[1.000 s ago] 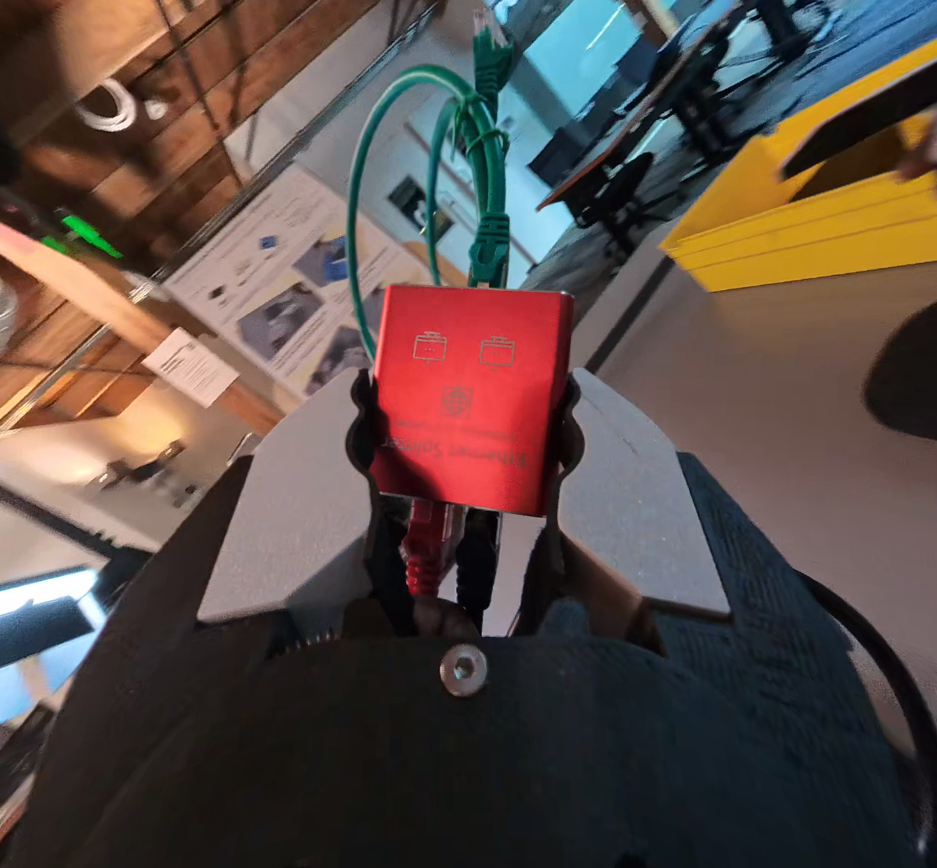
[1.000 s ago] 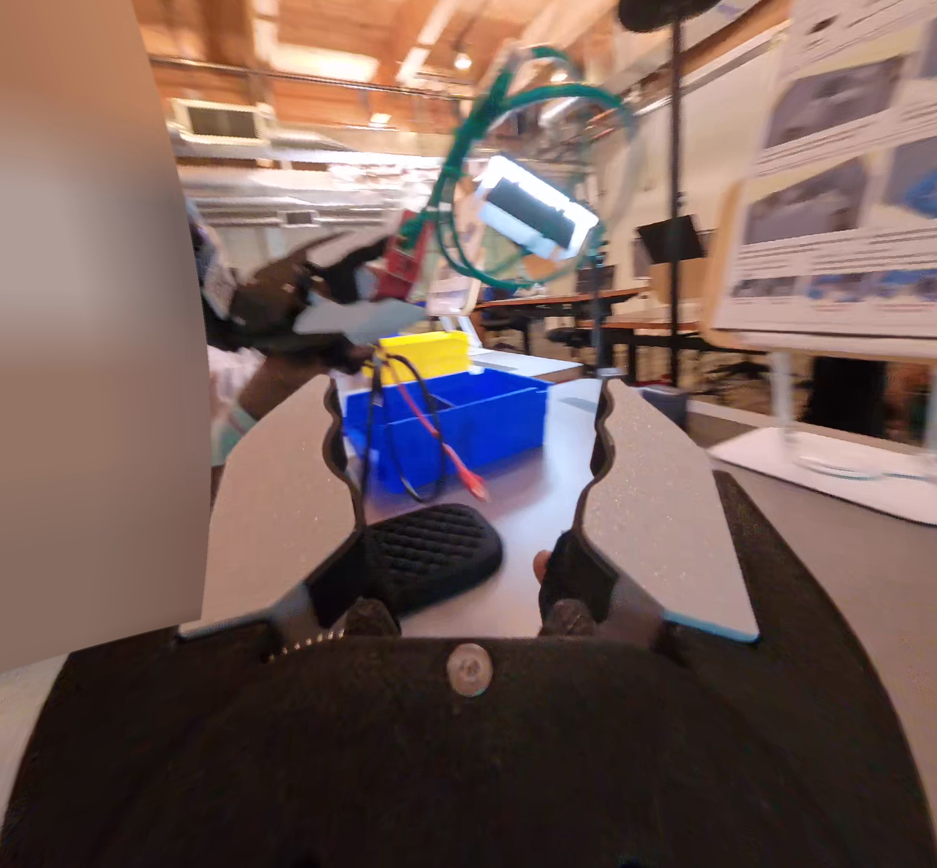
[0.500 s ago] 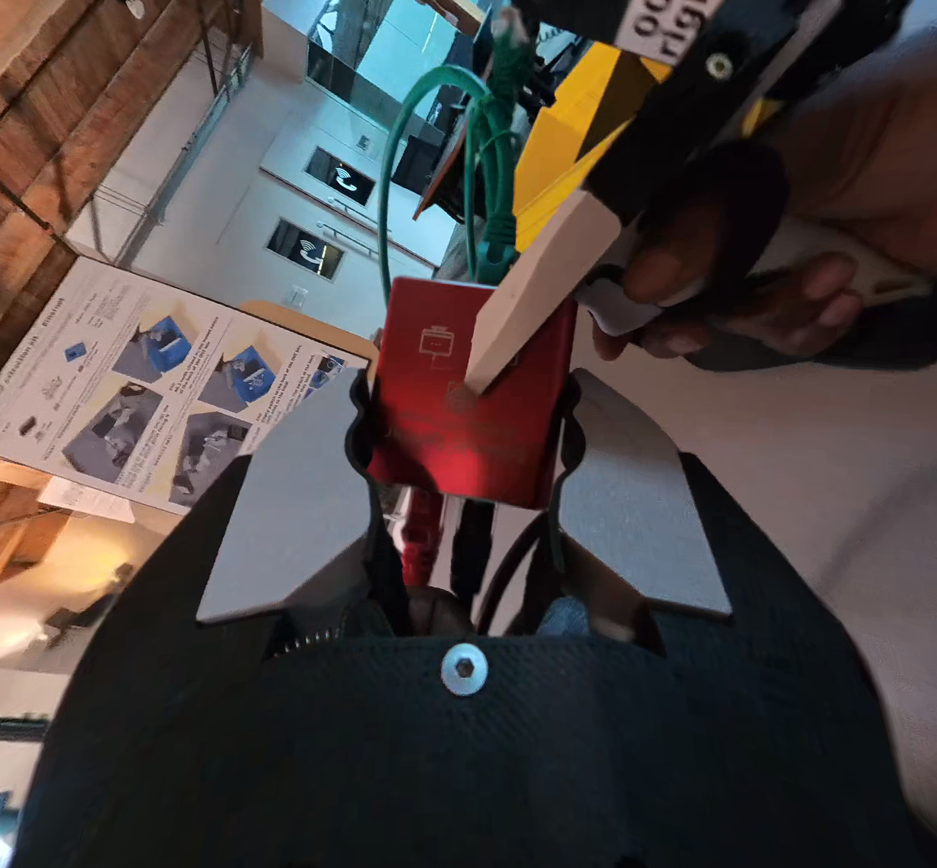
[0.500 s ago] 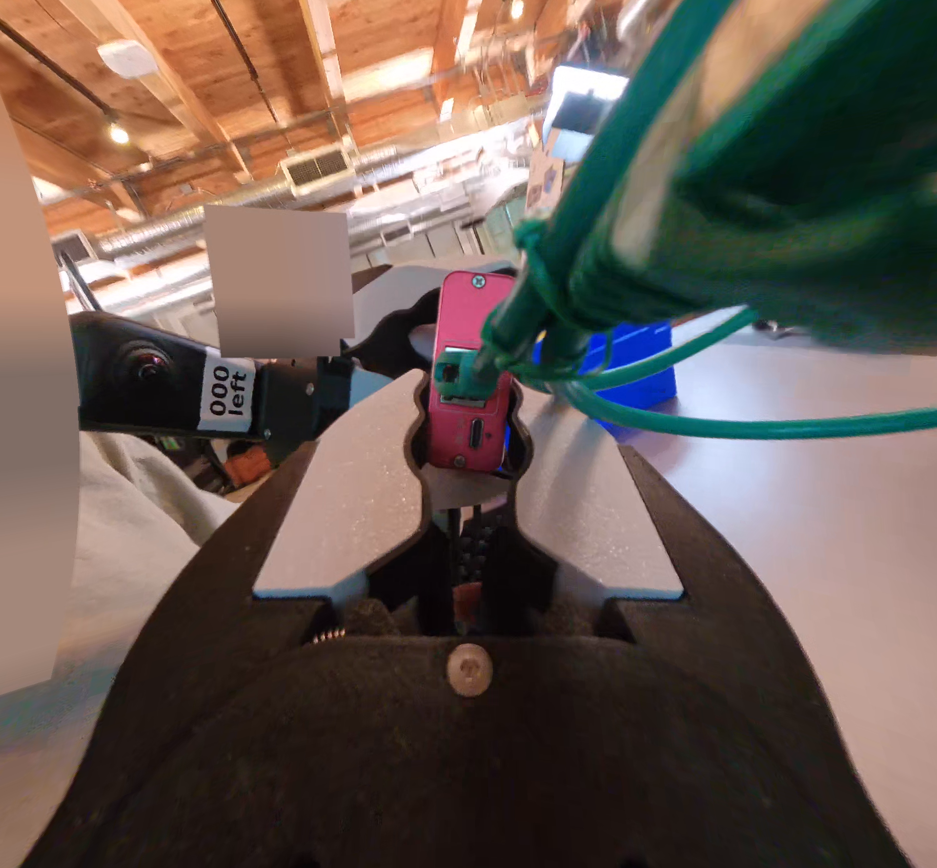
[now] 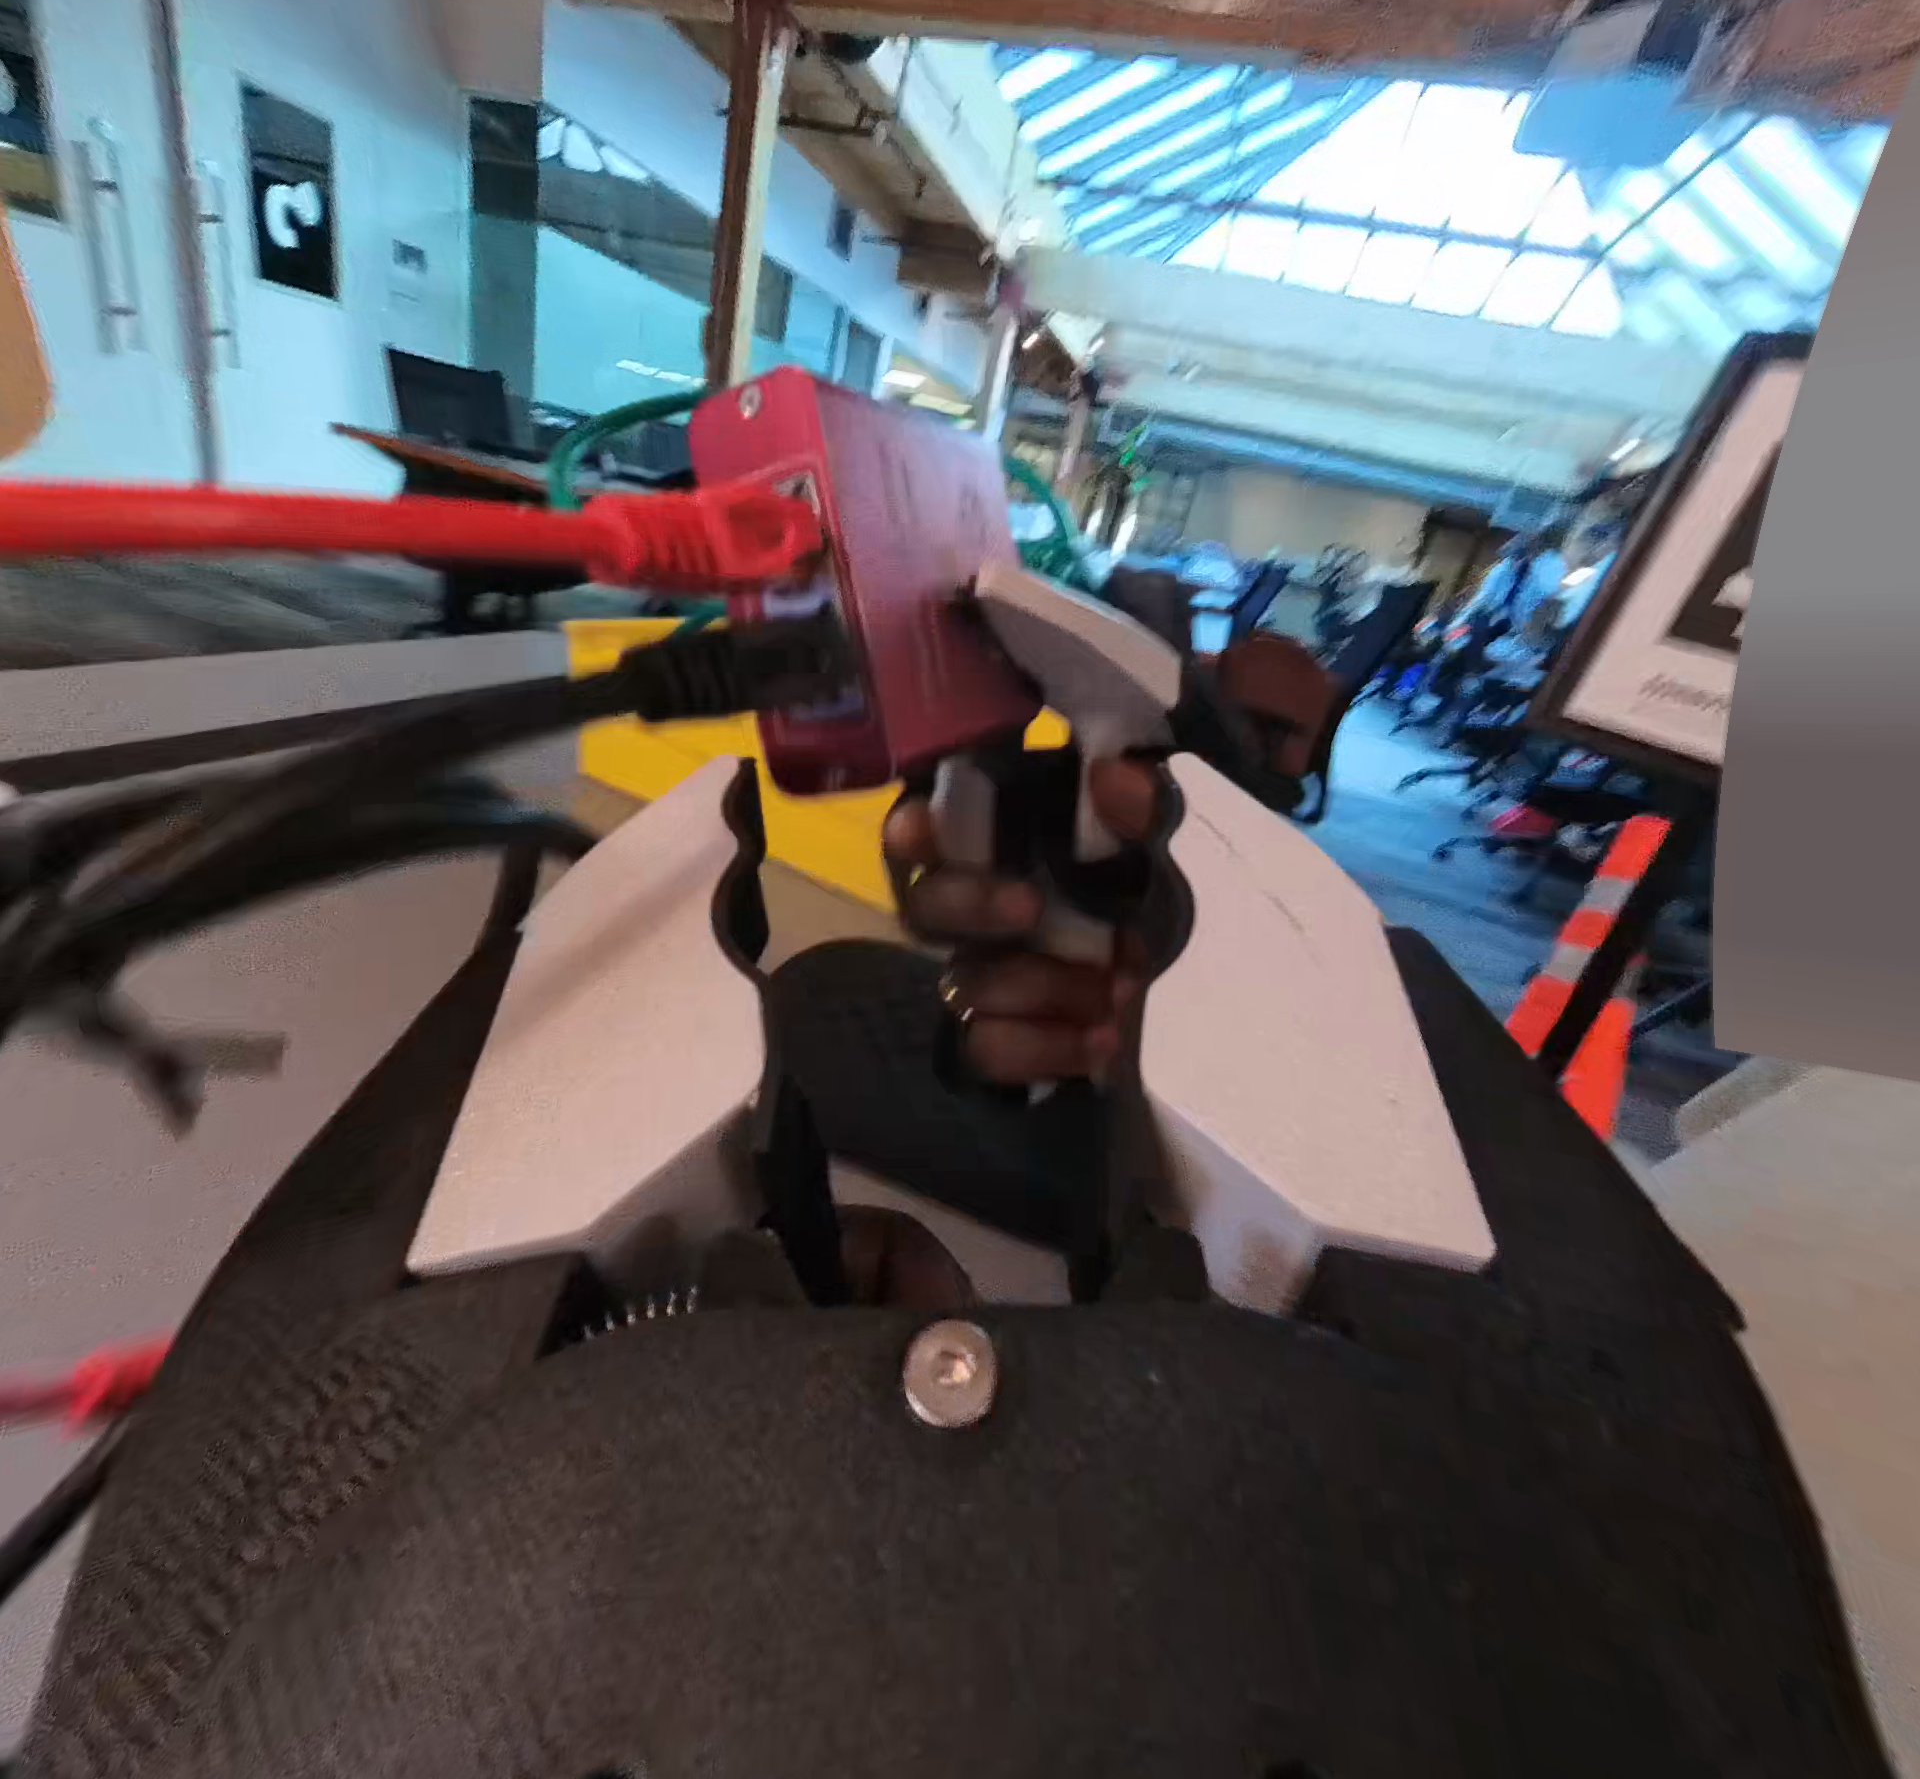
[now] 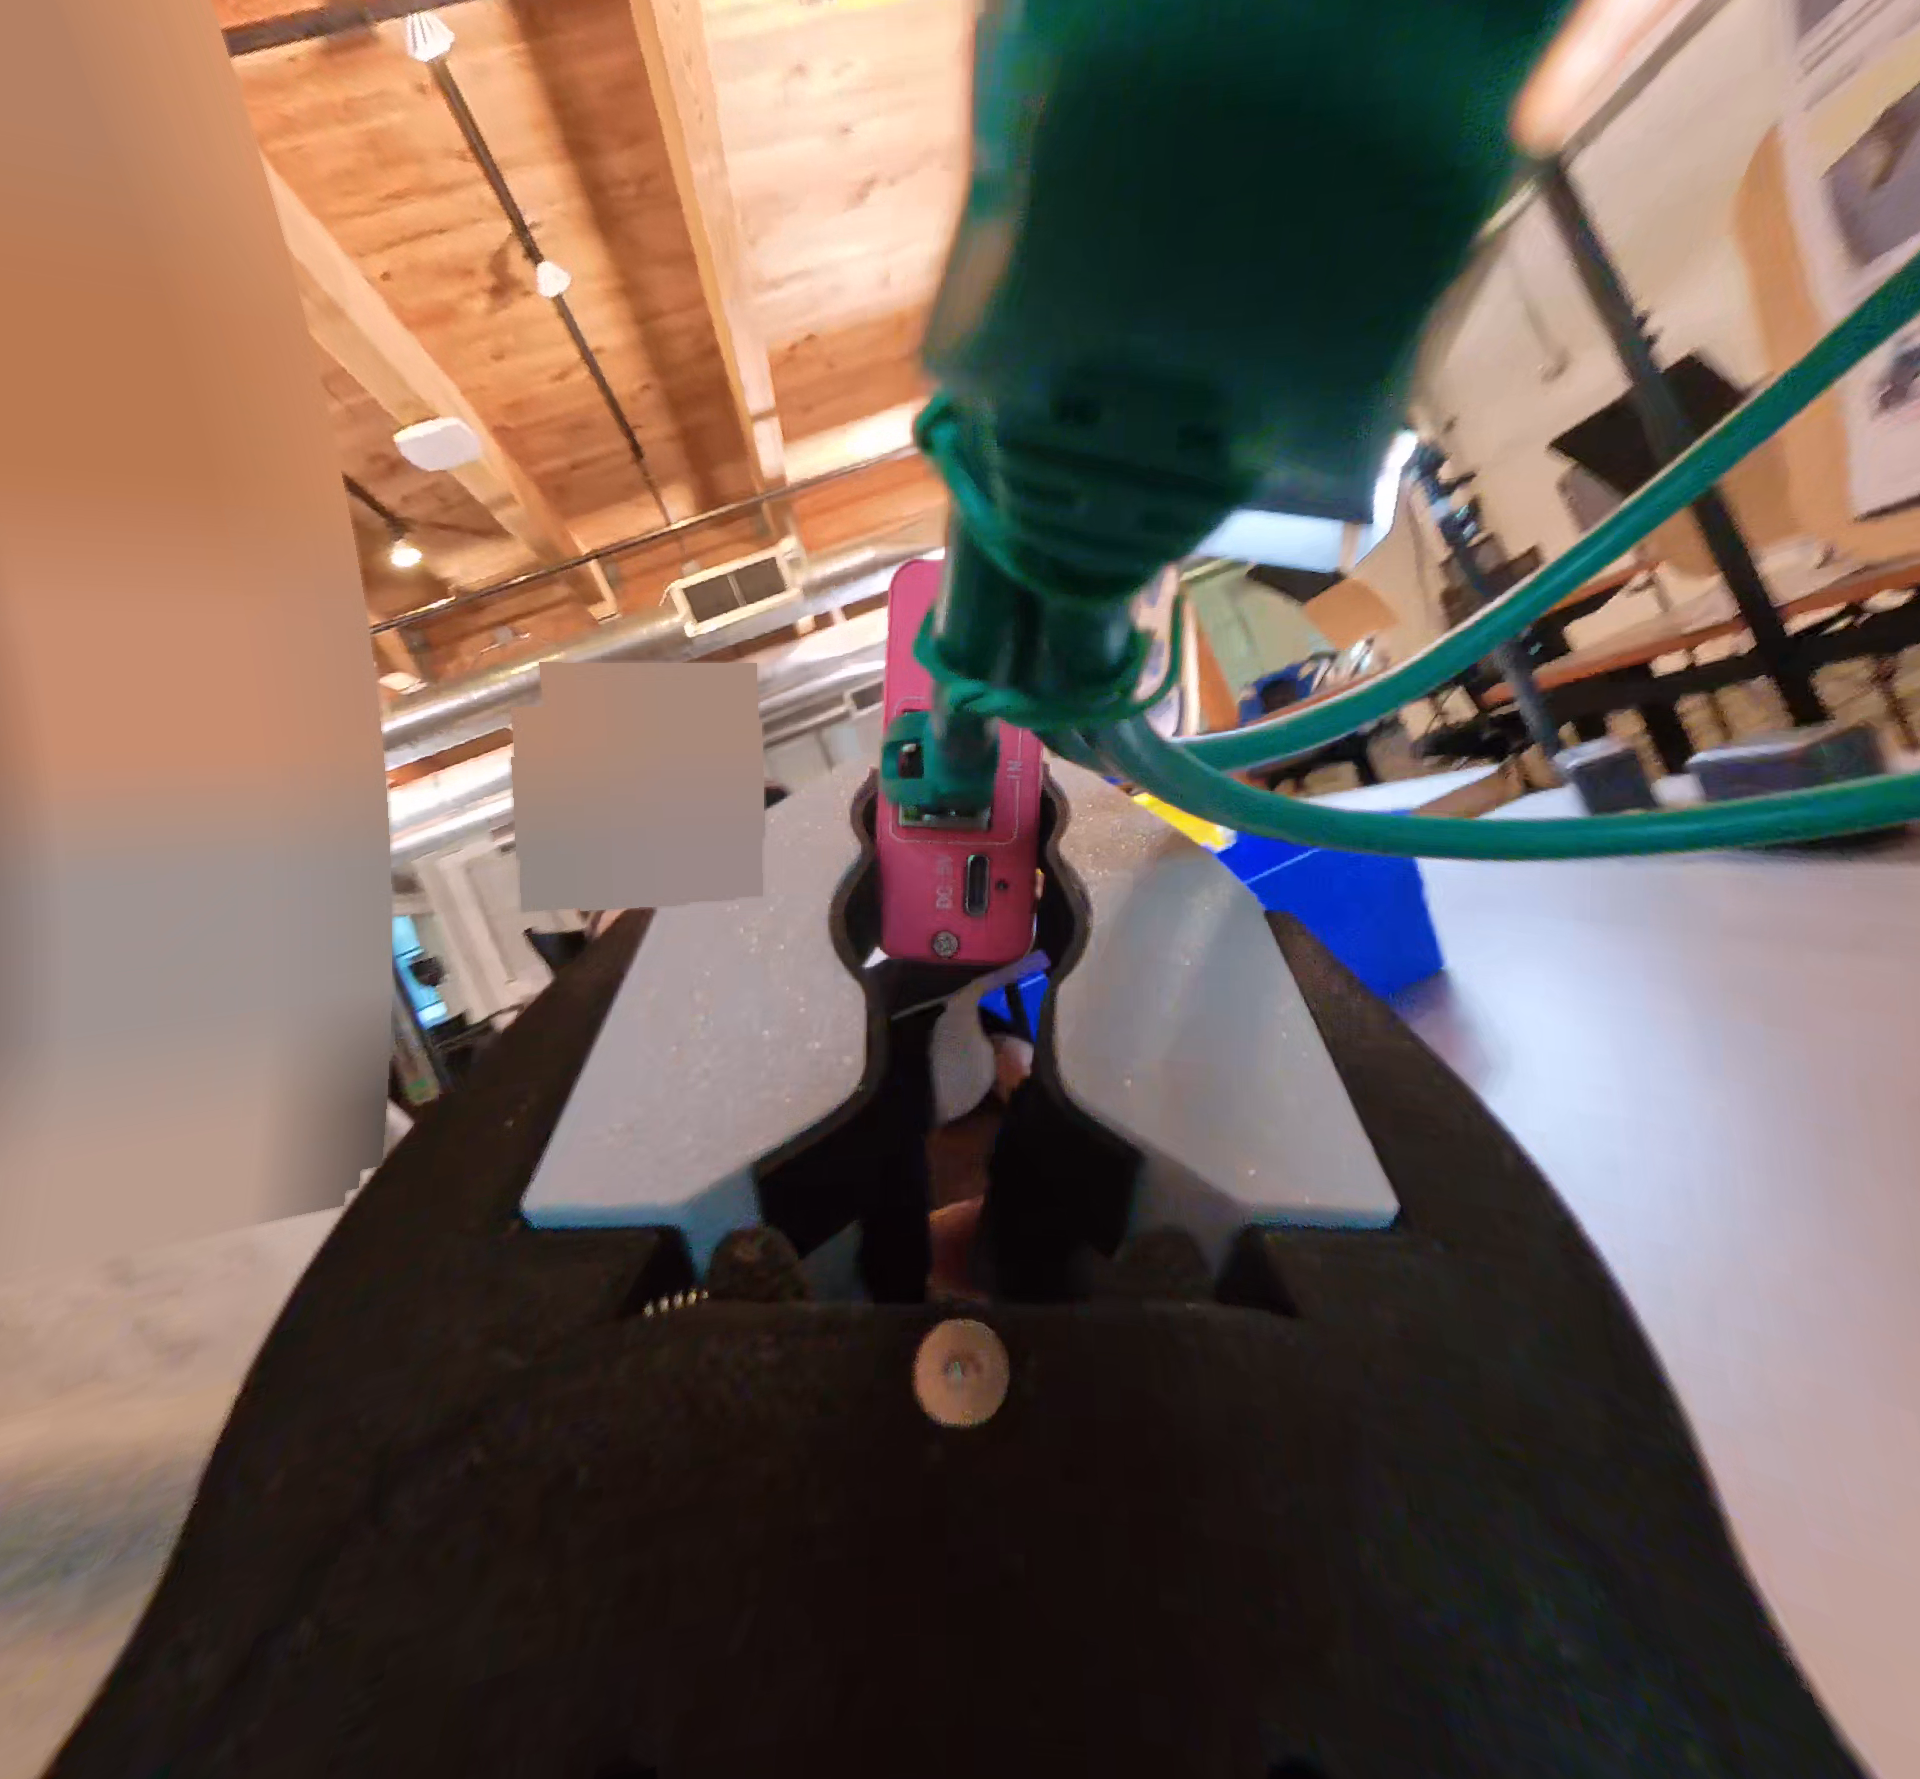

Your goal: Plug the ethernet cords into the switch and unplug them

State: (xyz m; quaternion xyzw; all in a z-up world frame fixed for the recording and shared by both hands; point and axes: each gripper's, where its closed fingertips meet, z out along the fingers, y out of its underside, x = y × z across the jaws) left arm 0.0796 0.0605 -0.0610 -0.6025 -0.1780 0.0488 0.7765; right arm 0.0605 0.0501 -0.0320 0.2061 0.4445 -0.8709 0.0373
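Note:
The red switch (image 5: 894, 586) is in the air just beyond my left gripper (image 5: 951, 794), which is open and empty. A red cord (image 5: 686, 534) and a black cord (image 5: 727, 675) are plugged into the side of the switch that faces left. My right gripper (image 6: 956, 825) is shut on the switch (image 6: 956, 888). One of its fingers (image 5: 1081, 649) and the hand (image 5: 1018, 908) holding it show in the left wrist view. A green cord (image 6: 935, 758) is plugged into the switch's near end, and its tied bundle (image 6: 1143, 275) hangs blurred close to the right camera.
A yellow bin (image 5: 665, 742) sits on the grey table (image 5: 208, 1106) behind the switch. A blue bin (image 6: 1340, 898) stands on the table to the right of my right gripper. An orange cone (image 5: 1600, 950) and a framed poster (image 5: 1683, 586) are at the right. The tips of both grippers are at nearly the same place.
My left gripper has let go of the switch and drawn back from it. My right gripper closed on the switch and now holds it alone, with all three cords still plugged in.

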